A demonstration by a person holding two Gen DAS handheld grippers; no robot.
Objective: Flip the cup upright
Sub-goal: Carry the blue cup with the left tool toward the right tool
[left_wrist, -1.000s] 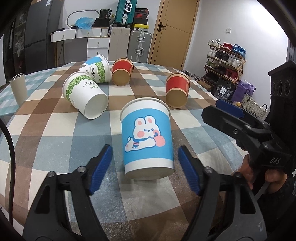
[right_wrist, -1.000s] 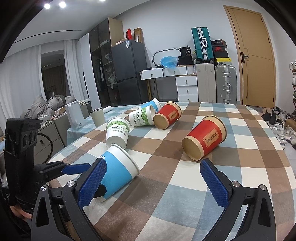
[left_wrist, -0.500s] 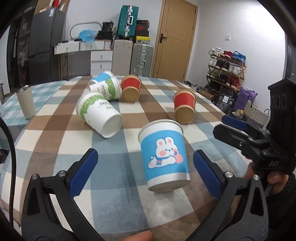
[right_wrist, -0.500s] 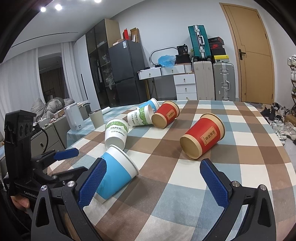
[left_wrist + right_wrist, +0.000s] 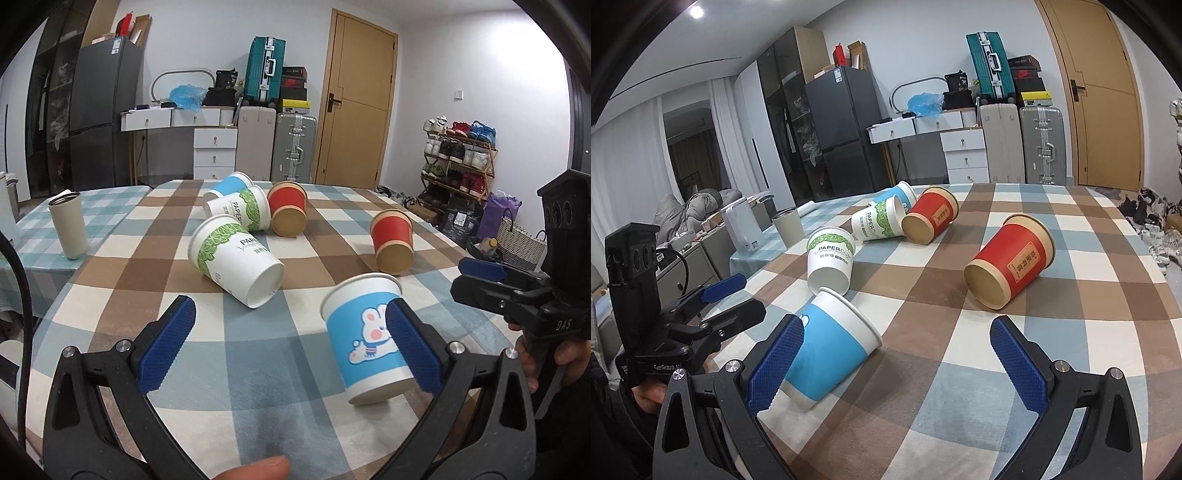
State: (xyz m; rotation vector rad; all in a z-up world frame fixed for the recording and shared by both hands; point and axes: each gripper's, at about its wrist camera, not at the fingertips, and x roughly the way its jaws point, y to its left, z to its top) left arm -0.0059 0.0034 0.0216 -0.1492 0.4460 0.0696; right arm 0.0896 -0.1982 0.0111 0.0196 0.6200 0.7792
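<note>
- You are holding the left gripper [image 5: 291,343] wide, with nothing between its pads; the bunny cup [image 5: 364,338] is standing just behind the right pad, outside the gap.
- This cup is standing on its base on the table [image 5: 122,273], mouth up. It looks tilted in both views, but this may be only the fisheye lens.
- You are holding the right gripper [image 5: 901,360] wide too, and it is gripping nothing. In the right view its left pad is covering a part of the bunny cup [image 5: 834,349].
- I judge this cup is finished, and both grippers are staying wide because they are free for the next cup.
- Five cups are lying on their sides: a green-print cup [image 5: 234,264] nearest, a second green one [image 5: 240,212] touching a blue cup [image 5: 231,184] and a red cup [image 5: 288,208] behind it, and another red cup [image 5: 393,242] apart on the right.
- The nearest green cup is showing its white bottom to you, and the two red ones are showing their brown bottoms. I cannot see inside them.
- The bunny cup's inside is not visible either.
- A steel tumbler [image 5: 69,223] is standing upright at the far left; its mouth is open, but what is inside I cannot tell.
- The lying cups are light and round, so they can probably roll when a pad is touching them.
</note>
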